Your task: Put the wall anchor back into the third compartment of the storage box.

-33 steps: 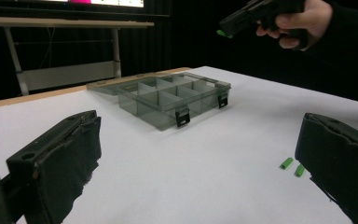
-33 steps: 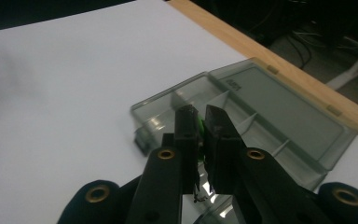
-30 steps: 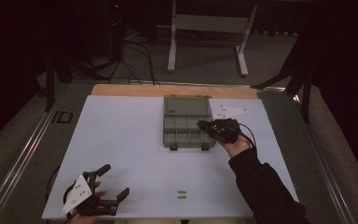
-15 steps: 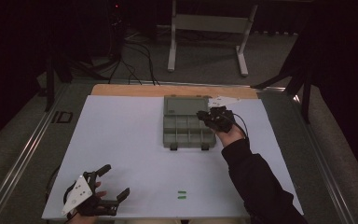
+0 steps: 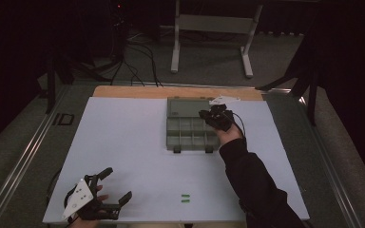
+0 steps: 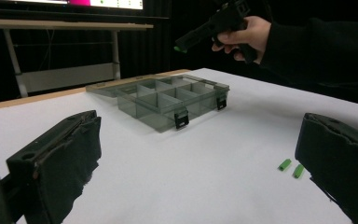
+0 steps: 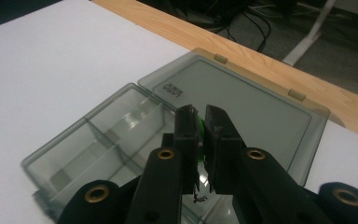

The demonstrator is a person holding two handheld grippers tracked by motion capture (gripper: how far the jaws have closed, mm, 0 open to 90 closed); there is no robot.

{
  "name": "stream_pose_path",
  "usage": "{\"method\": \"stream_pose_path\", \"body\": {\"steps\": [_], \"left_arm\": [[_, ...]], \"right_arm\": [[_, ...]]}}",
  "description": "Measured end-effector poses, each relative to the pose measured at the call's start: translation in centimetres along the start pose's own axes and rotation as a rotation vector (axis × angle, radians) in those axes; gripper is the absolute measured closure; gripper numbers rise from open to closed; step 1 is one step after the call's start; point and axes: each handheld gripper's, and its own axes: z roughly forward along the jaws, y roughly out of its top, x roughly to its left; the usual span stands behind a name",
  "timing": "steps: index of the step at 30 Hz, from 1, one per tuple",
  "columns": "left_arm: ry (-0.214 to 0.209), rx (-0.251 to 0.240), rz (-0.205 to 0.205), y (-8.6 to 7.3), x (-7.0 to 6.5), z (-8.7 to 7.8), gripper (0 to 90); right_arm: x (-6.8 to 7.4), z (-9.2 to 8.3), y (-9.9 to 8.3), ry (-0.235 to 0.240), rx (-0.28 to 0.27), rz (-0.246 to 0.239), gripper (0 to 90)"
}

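Note:
A grey clear compartment box lies open on the white table, its lid folded back flat. My right gripper hovers over the box's right rear corner, shut on a small green piece; that piece also shows at its tip as a green dot. Below its jaws are the box's compartments and the lid. Two more green pieces lie side by side near the front edge. My left gripper rests at the front left, wide open and holding nothing, with the green pieces by its right jaw.
A wooden strip borders the table's far edge. Metal rails run along both sides. Beyond stand a white frame and cables on the floor. The person's dark sleeve crosses the table's right front.
My right gripper has moved a little farther away along the box's right side, toward the lid, still holding the green piece. The left gripper has stayed put.

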Motion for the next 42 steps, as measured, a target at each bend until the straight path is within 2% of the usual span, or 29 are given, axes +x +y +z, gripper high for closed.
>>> {"method": "stream_pose_path", "body": {"steps": [11, 14, 24, 26, 28, 30, 31, 32, 34, 36, 42], "left_arm": [[-0.004, 0.002, -0.004, 0.0, 0.0, 0.0, 0.2], [-0.006, 0.003, -0.006, -0.1, 0.0, 0.0, 0.2], [-0.008, 0.011, -0.007, -0.1, 0.0, 0.1, 0.2], [-0.010, 0.012, -0.006, -0.1, 0.0, 0.1, 0.2], [-0.009, 0.011, -0.007, -0.1, 0.0, 0.1, 0.2], [-0.009, 0.011, -0.007, -0.1, 0.0, 0.1, 0.2], [-0.009, 0.011, -0.007, -0.1, 0.0, 0.1, 0.2], [-0.010, 0.013, -0.008, -0.1, 0.0, 0.1, 0.2], [-0.012, 0.015, -0.010, -0.1, 0.0, 0.1, 0.2], [-0.013, 0.015, -0.009, -0.1, 0.0, 0.1, 0.2], [-0.010, 0.016, -0.011, -0.1, 0.0, 0.2, 0.2]], "right_arm": [[-0.6, 2.5, -1.2, -0.013, 0.042, 0.045, 83.9], [-0.8, 3.4, -1.8, -0.015, 0.075, 0.055, 83.9], [-0.5, 4.8, -2.4, -0.003, 0.142, 0.039, 83.6], [-0.5, 5.0, -2.4, 0.011, 0.162, 0.048, 71.0], [-0.6, 5.0, -2.3, -0.002, 0.175, 0.046, 67.1], [-0.6, 4.8, -2.2, -0.004, 0.173, 0.053, 67.1], [-0.6, 4.8, -2.2, -0.004, 0.173, 0.053, 64.3], [-0.9, 4.3, -1.8, 0.000, 0.169, 0.077, 58.3], [-1.0, 3.9, -1.6, 0.000, 0.165, 0.082, 52.3], [-1.0, 3.7, -1.5, 0.006, 0.168, 0.082, 49.9], [-0.7, 2.9, -1.3, 0.026, 0.190, 0.085, 32.5]]}}
